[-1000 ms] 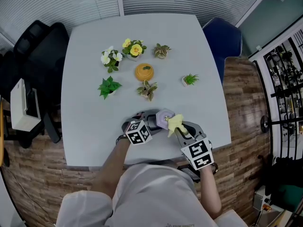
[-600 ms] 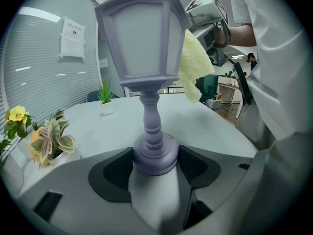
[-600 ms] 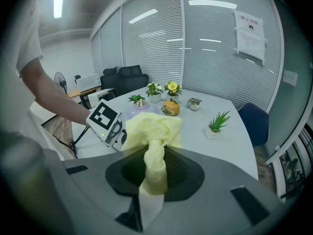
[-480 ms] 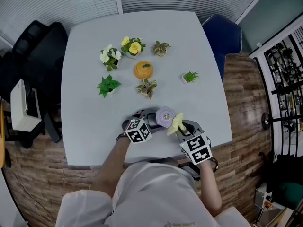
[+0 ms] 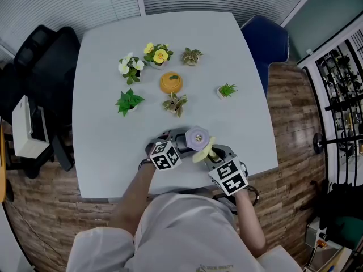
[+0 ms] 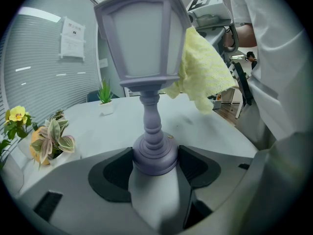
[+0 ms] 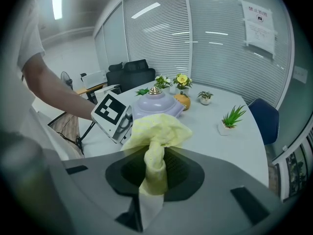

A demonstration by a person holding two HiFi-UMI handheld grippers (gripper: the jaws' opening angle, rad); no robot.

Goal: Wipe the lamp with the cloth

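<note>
1. White slatted blinds [image 5: 85, 4] close off the far side of the room, and a printed paper notice [image 7: 259, 21] is stuck on them. The brown wood-plank floor [image 5: 295, 123] shows to the right and along the near side.
2. A pale grey square surface [image 5: 102, 123] fills the middle of the room. A black office chair [image 5: 39, 67] sits at its left and a blue upholstered chair [image 5: 266, 44] at its far right corner.
3. On the far half of the surface, small potted plants stand loosely round an orange round pot [image 5: 171, 83]. They are a white-flowered plant [image 5: 131, 68], a yellow-flowered plant [image 5: 158, 55], a broad-leaved green plant [image 5: 129, 102] and a spiky green plant in a white pot [image 5: 227, 90]. A variegated pink-green plant [image 5: 176, 103] stands just in front of the orange pot.
4. The lilac lantern-shaped lamp [image 6: 142, 38] stands upright near the surface's near edge, closer to the person than any of the pots.
5. The left tongs [image 6: 155, 160] are clenched on the lamp's round base, with a black pad pressing on each side of it.
6. The right tongs [image 7: 155, 168] grasp a yellow knitted cloth [image 7: 155, 131], its twisted stem pinched between the jaws. The bunched end of the cloth lies against the side of the lantern head that faces the right tongs.
</note>
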